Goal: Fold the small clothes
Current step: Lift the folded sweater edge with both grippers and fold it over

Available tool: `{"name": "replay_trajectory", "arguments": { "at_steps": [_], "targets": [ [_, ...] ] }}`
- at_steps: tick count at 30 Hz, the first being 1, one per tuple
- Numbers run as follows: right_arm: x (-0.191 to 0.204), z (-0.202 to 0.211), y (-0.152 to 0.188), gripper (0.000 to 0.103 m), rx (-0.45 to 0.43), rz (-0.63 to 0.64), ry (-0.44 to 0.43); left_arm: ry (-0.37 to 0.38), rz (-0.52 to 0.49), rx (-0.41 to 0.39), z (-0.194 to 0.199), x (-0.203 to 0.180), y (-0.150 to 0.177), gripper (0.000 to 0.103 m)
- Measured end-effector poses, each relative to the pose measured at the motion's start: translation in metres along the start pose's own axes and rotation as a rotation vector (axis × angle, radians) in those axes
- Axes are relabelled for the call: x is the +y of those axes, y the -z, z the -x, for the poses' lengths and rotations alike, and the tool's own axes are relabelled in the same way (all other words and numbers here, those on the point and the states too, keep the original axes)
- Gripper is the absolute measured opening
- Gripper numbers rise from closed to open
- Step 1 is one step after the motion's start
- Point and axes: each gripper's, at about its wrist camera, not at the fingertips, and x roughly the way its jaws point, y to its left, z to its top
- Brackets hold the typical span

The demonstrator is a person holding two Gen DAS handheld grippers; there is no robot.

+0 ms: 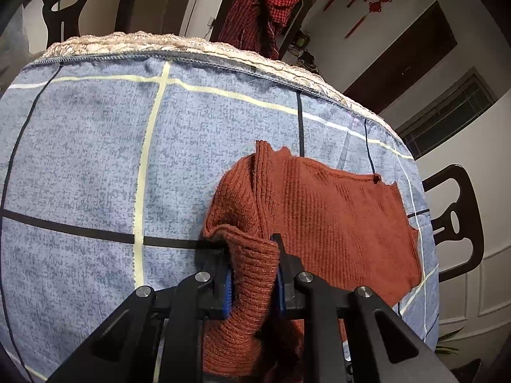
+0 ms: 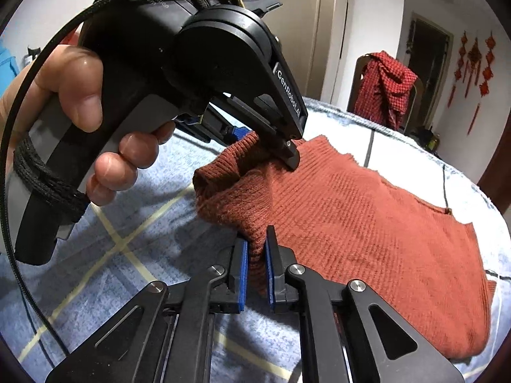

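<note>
- Checked blue cloth [image 1: 95, 159]: covered the table; served as the folding surface.
- Rust knit sweater [image 2: 367, 223]: lay mostly flat on the cloth, its near-left edge bunched and lifted; no finished fold showed, so folding appeared barely begun.
- Left gripper [image 1: 254, 274]: clamped on a thick roll of that edge.
- Right gripper [image 2: 255, 268]: pinched tight on the same edge, just beside the left.

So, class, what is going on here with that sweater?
A person folds a rust-orange ribbed knit sweater on a blue checked cloth-covered table. The left gripper and the right gripper are each shut on a bunched fold at its left edge. The rest lies flat.
</note>
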Motion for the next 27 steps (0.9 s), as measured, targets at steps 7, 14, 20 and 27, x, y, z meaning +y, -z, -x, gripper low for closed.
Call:
{"name": "replay_trajectory", "arguments": {
  "at_steps": [7, 14, 20, 27],
  "targets": [
    [-0.016, 0.016, 0.001, 0.009, -0.039, -0.037, 0.008, -0.021, -0.024, -0.017, 0.006, -0.026, -0.004, 0.022],
    [-0.033, 0.042, 0.007, 0.008, -0.084, -0.078, 0.034, -0.024, -0.054, -0.039, 0.012, -0.060, -0.007, 0.022],
    [-0.055, 0.063, 0.016, 0.008, -0.110, -0.120, 0.054, -0.014, -0.073, -0.048, 0.010, -0.091, -0.010, 0.022],
    [-0.078, 0.078, 0.029, 0.008, -0.116, -0.179, 0.059, -0.016, -0.124, -0.044, -0.001, -0.133, -0.010, 0.022]
  ]
}}
